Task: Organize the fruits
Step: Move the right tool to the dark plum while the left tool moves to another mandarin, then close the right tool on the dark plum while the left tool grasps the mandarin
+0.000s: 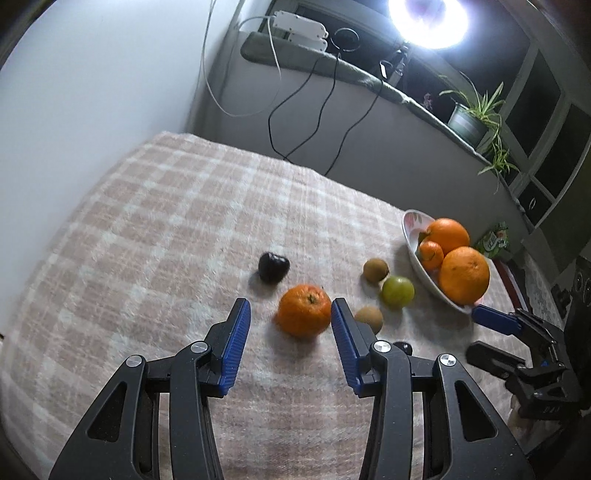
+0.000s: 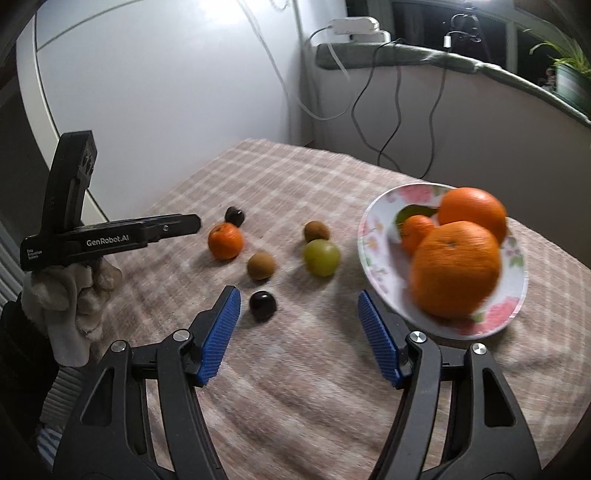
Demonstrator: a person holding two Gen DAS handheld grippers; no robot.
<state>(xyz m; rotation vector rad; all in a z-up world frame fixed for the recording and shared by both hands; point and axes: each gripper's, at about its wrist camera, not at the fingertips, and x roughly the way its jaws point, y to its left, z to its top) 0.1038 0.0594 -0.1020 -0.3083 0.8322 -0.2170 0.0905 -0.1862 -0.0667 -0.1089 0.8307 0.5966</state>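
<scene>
Several fruits lie loose on the pink-checked blanket over the worktop, beside the flowered plate of oranges, below a sill with a potted plant and lamp, while both grippers' jaws stand released, the left gripper flanking a mandarin.

Both wrist cams: close, downward, same tablecloth.

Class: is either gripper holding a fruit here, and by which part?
Nothing is held. Left gripper is open around the loose orange mandarin; right gripper is open, empty.
</scene>
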